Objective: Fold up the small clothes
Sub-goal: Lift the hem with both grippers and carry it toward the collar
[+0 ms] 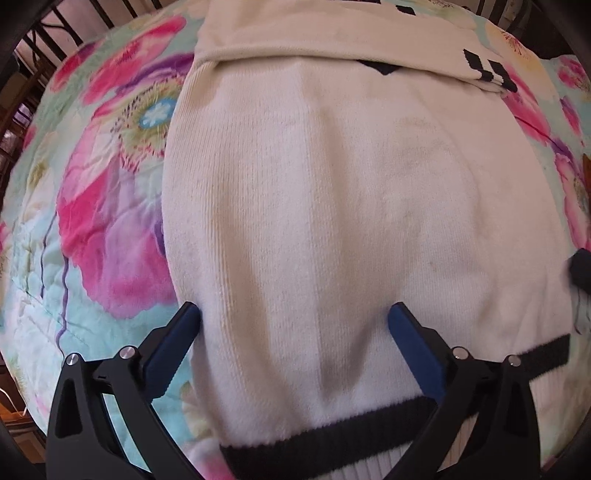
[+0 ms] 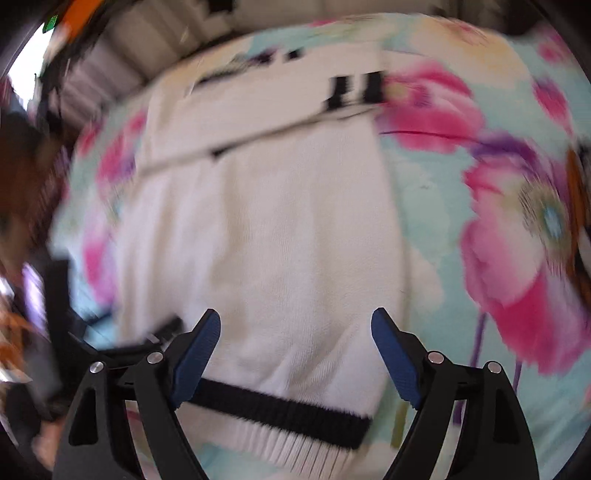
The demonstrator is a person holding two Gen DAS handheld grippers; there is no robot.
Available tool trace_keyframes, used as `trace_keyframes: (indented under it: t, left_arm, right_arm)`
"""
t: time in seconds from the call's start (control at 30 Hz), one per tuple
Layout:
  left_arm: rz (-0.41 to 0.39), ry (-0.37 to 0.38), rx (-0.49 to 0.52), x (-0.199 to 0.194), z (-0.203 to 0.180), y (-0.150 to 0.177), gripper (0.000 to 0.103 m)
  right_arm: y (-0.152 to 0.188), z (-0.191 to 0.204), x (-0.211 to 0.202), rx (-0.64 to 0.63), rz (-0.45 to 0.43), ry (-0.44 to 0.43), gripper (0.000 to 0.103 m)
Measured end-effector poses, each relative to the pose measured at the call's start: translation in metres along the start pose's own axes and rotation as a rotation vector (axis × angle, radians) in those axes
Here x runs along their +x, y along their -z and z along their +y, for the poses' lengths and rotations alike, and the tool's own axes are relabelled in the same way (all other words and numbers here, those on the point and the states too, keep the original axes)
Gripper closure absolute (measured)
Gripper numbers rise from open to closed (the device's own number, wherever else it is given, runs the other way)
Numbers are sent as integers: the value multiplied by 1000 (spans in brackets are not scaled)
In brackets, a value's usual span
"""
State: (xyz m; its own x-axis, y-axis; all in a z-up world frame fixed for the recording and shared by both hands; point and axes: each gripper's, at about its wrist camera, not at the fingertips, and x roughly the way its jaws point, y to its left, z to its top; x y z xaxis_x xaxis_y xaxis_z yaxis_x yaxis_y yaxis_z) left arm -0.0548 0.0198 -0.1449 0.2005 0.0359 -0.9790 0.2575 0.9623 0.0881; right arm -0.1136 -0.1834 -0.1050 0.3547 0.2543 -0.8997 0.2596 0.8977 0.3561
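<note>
A cream knitted sweater (image 1: 332, 206) with a black stripe above its ribbed hem (image 1: 332, 435) lies flat on a floral quilt. Its upper part is folded across, with black marks showing. My left gripper (image 1: 295, 317) is open and empty, just above the sweater's lower left part. In the blurred right wrist view the same sweater (image 2: 266, 240) lies ahead, its black hem stripe (image 2: 288, 410) near me. My right gripper (image 2: 295, 325) is open and empty over the sweater's lower right corner. The right gripper's tip (image 1: 581, 267) shows at the right edge of the left wrist view.
The floral quilt (image 1: 103, 221) in pink, teal and purple covers the surface on both sides of the sweater (image 2: 498, 240). Dark rails (image 1: 55, 33) stand beyond the far edge. The other gripper's dark body (image 2: 74, 332) shows at the left of the right wrist view.
</note>
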Motion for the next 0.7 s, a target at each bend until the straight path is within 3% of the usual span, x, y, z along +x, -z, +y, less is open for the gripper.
trace_keyframes:
  t: [0.13,0.3,0.37,0.43,0.5,0.7]
  left_arm:
    - [66,40,-34,-6,15,10,4]
    - [168,200,-213,-9,51,27,5]
    - [179,248,-257,-12,61,31,5]
    - [180,272,-279,-13,66,35,5]
    - [184,279,-272,-12,69,40,5]
    - [190,286,-218,-14,58,44,5]
  right_arm:
    - [15,-42,-9,210,51,-65,19]
    - [41,-67,0,349,131,-176,20]
    - [47,-67,9,389,157,-222,28]
    - [48,-64,16,392,179,-239,48]
    - [50,-57,20,368,189,-210,54]
    - [65,-49,22,385,197,-187,54]
